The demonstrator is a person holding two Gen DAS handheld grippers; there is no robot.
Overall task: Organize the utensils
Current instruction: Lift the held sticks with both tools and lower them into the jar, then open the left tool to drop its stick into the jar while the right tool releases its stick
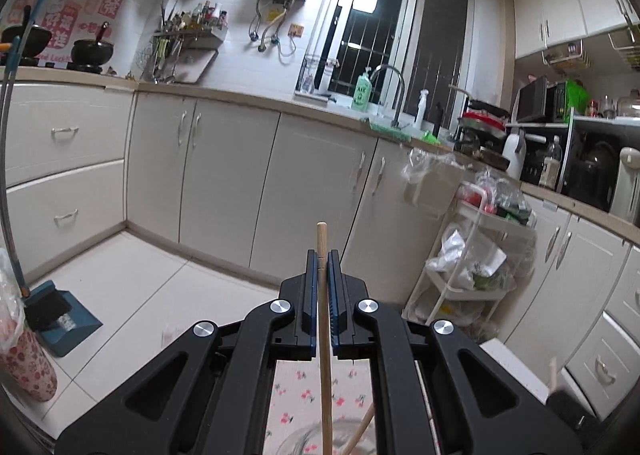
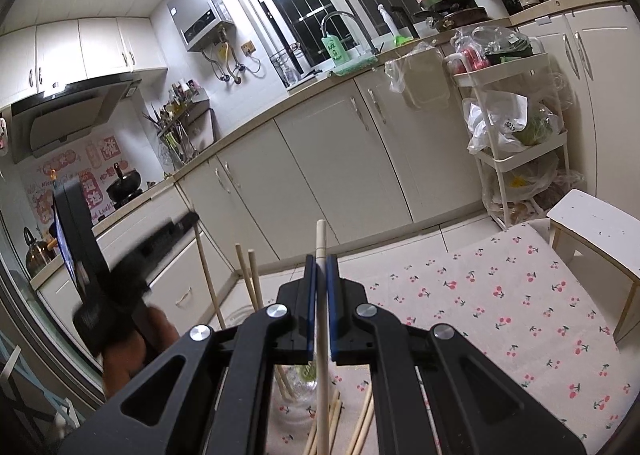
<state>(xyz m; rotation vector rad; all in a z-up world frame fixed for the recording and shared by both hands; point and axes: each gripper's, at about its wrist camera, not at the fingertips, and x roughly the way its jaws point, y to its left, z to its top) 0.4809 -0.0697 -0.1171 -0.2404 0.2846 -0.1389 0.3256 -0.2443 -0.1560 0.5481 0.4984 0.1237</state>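
Left tool (image 1: 323,255) clamped on 1 wooden chopstick (image 1: 322,295); right tool (image 2: 321,259) clamped on 1 pale chopstick (image 2: 321,247), above cherry-print tabletop (image 2: 500,295).

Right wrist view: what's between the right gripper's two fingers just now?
A pale chopstick stands upright between the right gripper's fingers, clamped, its top poking above them. This shows in the right wrist view.
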